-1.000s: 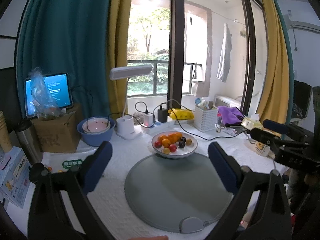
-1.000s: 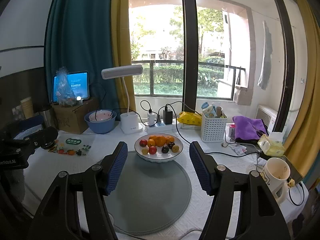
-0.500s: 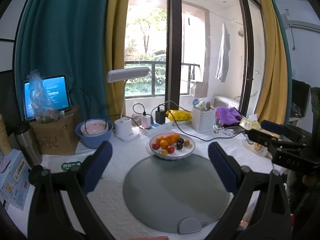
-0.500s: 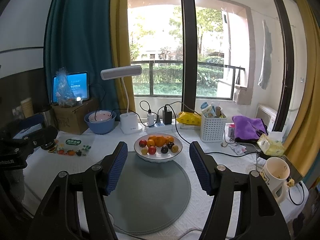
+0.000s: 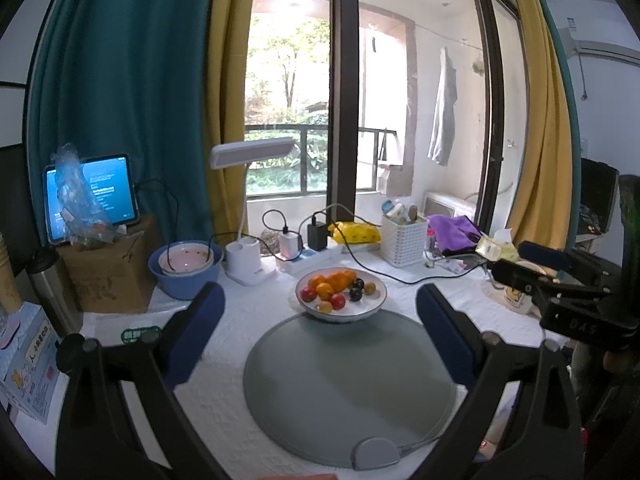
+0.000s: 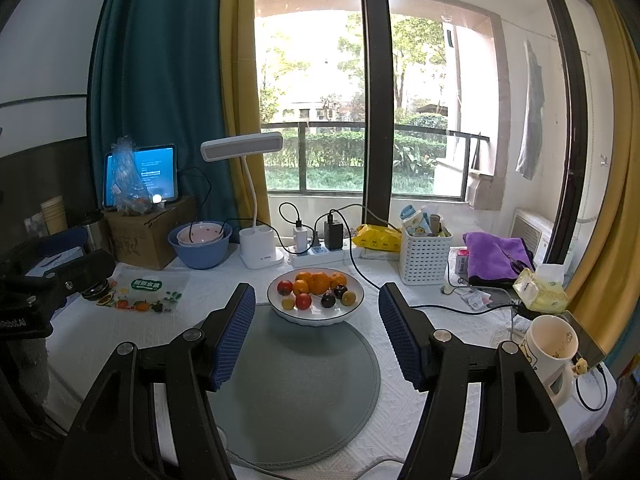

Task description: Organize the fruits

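Landmark: white fruit bowl point(image 6: 315, 300) with dark rim, standing at the far edge of the round grey mat.

1. Left hand-held gripper point(image 5: 318, 324): nearest item; blue-padded fingers spread wide, nothing between them, held above the near side of the mat, well short of the bowl.
2. Right hand-held gripper point(image 6: 316, 332): likewise spread wide and empty, fingers flanking the bowl in its own view but short of it.
3. Round grey mat point(image 6: 292, 392): bare on the white-clothed surface point(image 6: 400, 432), just before the bowl; no fruit on it.
4. Fruits point(image 6: 316, 288): all gathered in the bowl. Oranges or tangerines at its back, red, yellow and dark purple small fruits toward its front. None seen loose on the surface.
5. Printed fruit sheet point(image 6: 148, 294): flat, left of the bowl.
6. Mug point(image 6: 554, 350): right of the bowl, near the surface edge.
7. Behind the bowl: white desk lamp point(image 6: 256, 216), power strip point(image 6: 316, 254), white basket point(image 6: 424, 256), blue basin point(image 6: 200, 244).

Progress, judged: the scene fits either fruit already collected into the bowl, or a mixed bowl awaiting sorting onto the mat. The pictures do not settle which.
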